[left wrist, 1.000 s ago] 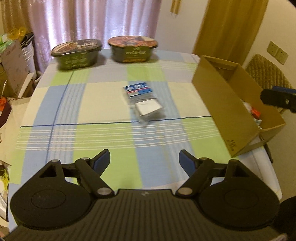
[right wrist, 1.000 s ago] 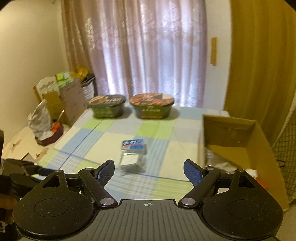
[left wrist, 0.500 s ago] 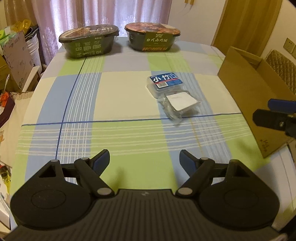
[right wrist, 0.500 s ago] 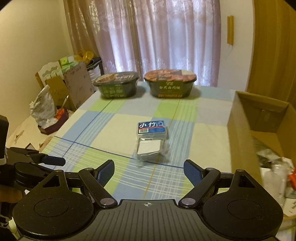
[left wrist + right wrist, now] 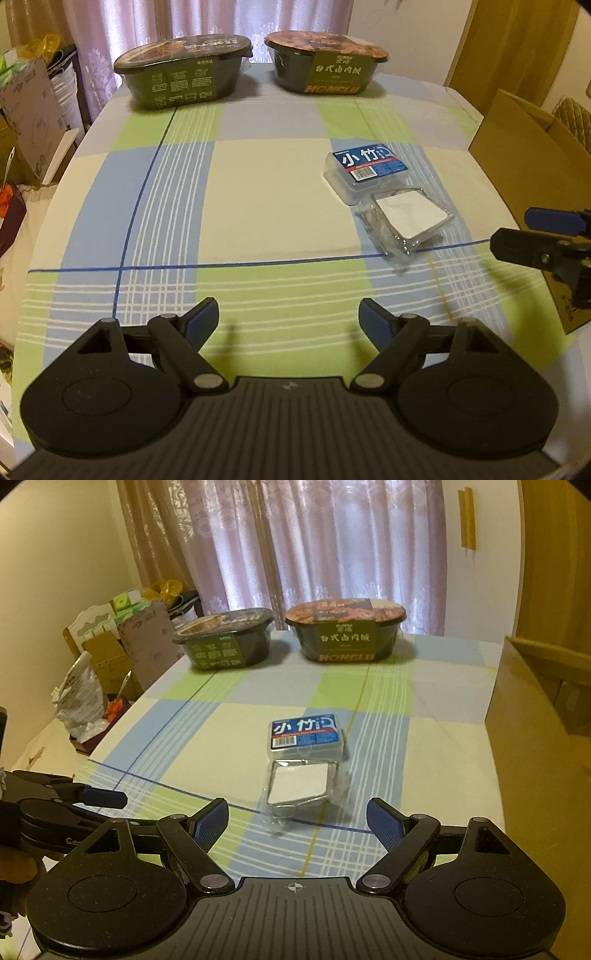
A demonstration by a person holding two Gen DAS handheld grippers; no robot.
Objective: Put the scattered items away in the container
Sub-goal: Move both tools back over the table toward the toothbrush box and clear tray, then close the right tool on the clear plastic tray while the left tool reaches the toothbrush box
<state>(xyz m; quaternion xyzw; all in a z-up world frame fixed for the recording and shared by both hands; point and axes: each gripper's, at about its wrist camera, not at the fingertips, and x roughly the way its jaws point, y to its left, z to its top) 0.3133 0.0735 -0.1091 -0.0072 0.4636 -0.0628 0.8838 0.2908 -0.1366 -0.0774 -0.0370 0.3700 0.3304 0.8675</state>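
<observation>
Risk lies in the two clear plastic packs (image 5: pixel 301 766) touching mid-desk (image 5: pixel 207 731), just ahead of your empty, spread right gripper (image 5: pixel 297 825): pinch one and the slick other may skid, while your left gripper (image 5: pixel 286 325), likewise released, hangs back from the cardboard box (image 5: pixel 535 716).

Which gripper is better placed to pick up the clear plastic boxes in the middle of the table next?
Right, probably. The right gripper is open with the clear plastic boxes almost straight ahead between its fingers. From the left gripper, also open, they lie off to the right.
</observation>
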